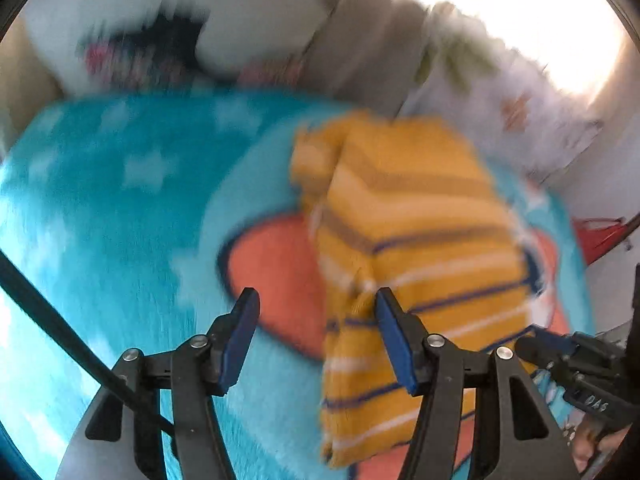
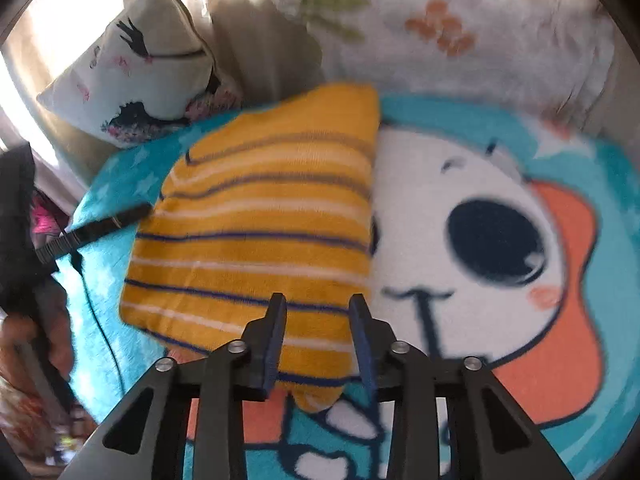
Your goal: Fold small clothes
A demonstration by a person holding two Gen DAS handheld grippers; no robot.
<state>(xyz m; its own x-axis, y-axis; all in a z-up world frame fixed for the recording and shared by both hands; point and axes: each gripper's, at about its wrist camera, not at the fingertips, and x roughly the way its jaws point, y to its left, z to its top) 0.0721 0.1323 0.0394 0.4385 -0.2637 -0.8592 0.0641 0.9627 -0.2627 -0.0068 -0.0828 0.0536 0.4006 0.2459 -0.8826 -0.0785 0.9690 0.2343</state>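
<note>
Right gripper (image 2: 316, 300) half-open straddling near corner of striped garment (image 2: 256, 232), long axis running away; left gripper (image 1: 316, 300) wide, empty.

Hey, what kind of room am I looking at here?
Probably a bedroom, on a bed: a cartoon fleece blanket covers the surface, pillows lean at its head, and a yellow striped garment lies folded on top.

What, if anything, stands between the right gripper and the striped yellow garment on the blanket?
Nothing visible. The right gripper already straddles the near edge of the yellow garment, which lies on the blanket; no other thing sits between them.
</note>
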